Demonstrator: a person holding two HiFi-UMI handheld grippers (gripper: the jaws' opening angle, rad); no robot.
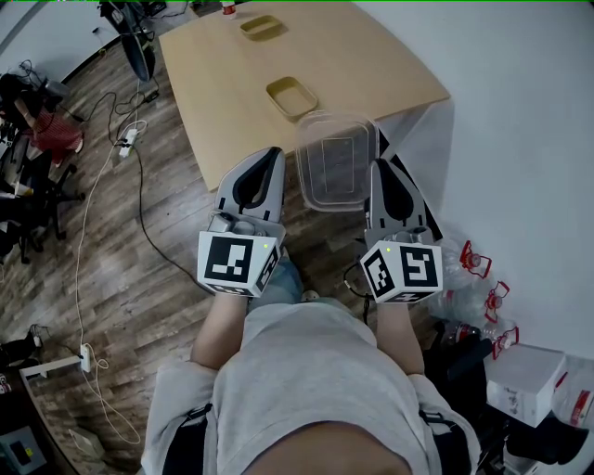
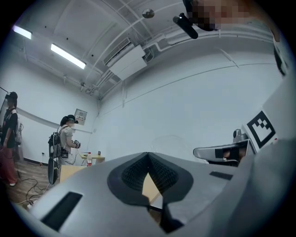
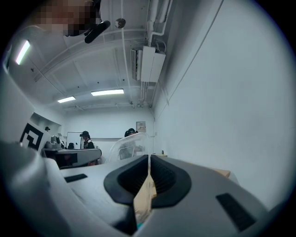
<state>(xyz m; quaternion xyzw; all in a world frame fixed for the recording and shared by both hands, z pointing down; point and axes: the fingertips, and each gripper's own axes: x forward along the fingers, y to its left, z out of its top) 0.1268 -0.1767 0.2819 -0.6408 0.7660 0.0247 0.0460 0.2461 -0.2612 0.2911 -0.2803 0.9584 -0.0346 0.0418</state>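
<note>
A clear plastic container hangs over the near edge of the wooden table, between my two grippers. My right gripper is shut on its right rim. In the right gripper view the jaws are pressed together and the clear container arches up just to their left. My left gripper is shut and holds nothing, a little left of the container. In the left gripper view its jaws meet at the tip, and the right gripper shows off to the right.
Two yellow trays lie on the table farther out. Cables and a power strip run over the wood floor at left. Clear bottles with red clips and a white box sit by the wall. Two people stand far off.
</note>
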